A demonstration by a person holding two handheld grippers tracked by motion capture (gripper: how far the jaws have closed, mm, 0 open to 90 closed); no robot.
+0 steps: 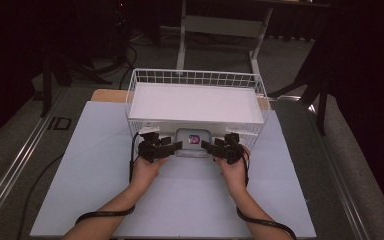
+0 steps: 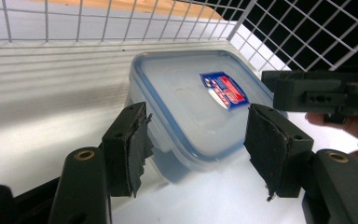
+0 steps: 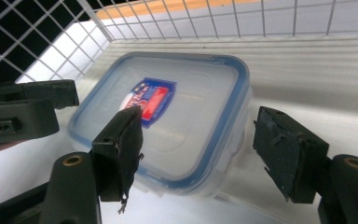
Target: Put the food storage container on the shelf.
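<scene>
A clear plastic box with a blue-rimmed lid and a red and blue sticker (image 1: 193, 142) (image 2: 200, 98) (image 3: 168, 116) lies flat at the near side of the white wire basket (image 1: 195, 77). My left gripper (image 1: 176, 146) (image 2: 198, 144) is at the box's left end, its jaws apart around one near corner, with a gap at the right pad. My right gripper (image 1: 206, 146) (image 3: 200, 149) is at the box's right end. One of its fingers (image 3: 121, 144) shows in front of the lid, and the other stands clear of the box's side. Neither pair of pads presses on the box.
The basket's mesh walls (image 2: 74, 23) (image 3: 261, 18) rise just behind and beside the box. A pale sheet (image 1: 180, 200) covers the table, with free room on it at both sides of the forearms. Dark stands and a table frame stand on the floor beyond.
</scene>
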